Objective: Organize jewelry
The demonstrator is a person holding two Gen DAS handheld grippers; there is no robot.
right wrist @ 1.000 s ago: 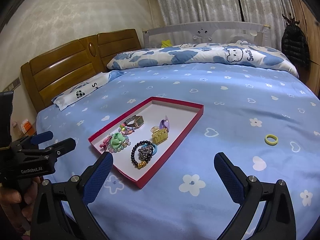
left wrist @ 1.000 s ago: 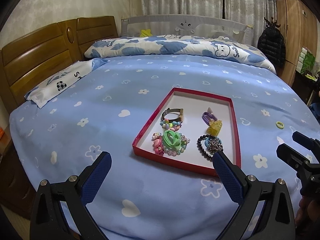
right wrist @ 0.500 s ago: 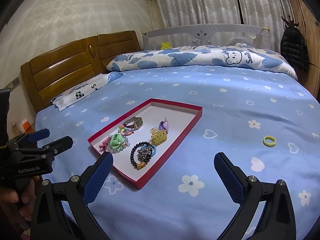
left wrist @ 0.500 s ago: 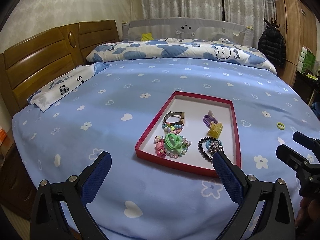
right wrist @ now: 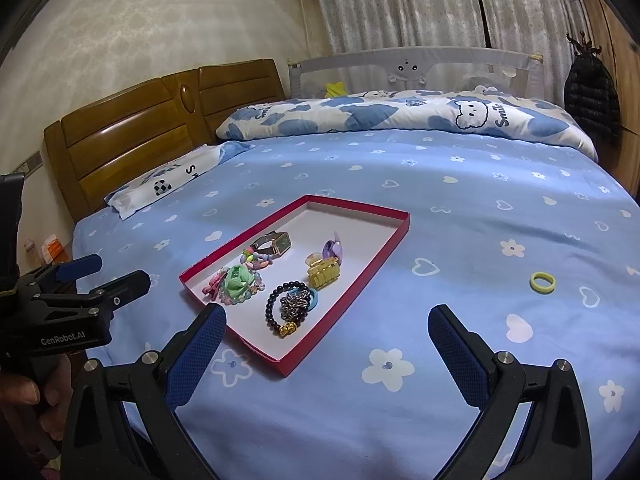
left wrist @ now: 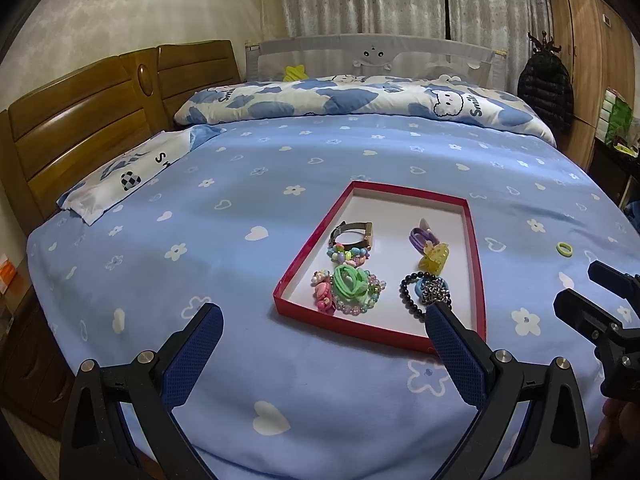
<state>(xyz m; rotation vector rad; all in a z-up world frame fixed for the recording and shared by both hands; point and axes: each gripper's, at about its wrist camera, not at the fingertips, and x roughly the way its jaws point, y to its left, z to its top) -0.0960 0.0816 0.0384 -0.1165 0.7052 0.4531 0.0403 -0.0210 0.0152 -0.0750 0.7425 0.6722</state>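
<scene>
A shallow red tray (left wrist: 476,264) (right wrist: 372,268) lies on the blue bedsheet. It holds a watch (left wrist: 354,234) (right wrist: 274,242), a green hair tie (left wrist: 350,282) (right wrist: 236,280), a black bead bracelet (left wrist: 410,300) (right wrist: 276,304), a yellow claw clip (left wrist: 434,256) (right wrist: 322,274) and several more pieces. A yellow-green hair ring (left wrist: 564,249) (right wrist: 542,282) lies alone on the sheet right of the tray. My left gripper (left wrist: 322,320) (right wrist: 116,276) is open, near the tray's front edge. My right gripper (right wrist: 324,320) (left wrist: 580,288) is open and empty, above the sheet between tray and ring.
A wooden headboard (left wrist: 80,132) and a pillow (left wrist: 132,172) are at the left. A folded cloud-print duvet (left wrist: 360,100) lies along the far side. A wardrobe (left wrist: 592,60) and a black coat (left wrist: 546,90) stand at the right. The bed's edge is just below the grippers.
Both cameras have tilted up and drawn back a little, so the tray sits lower in view. Neither gripper has closed and the jewelry has not moved.
</scene>
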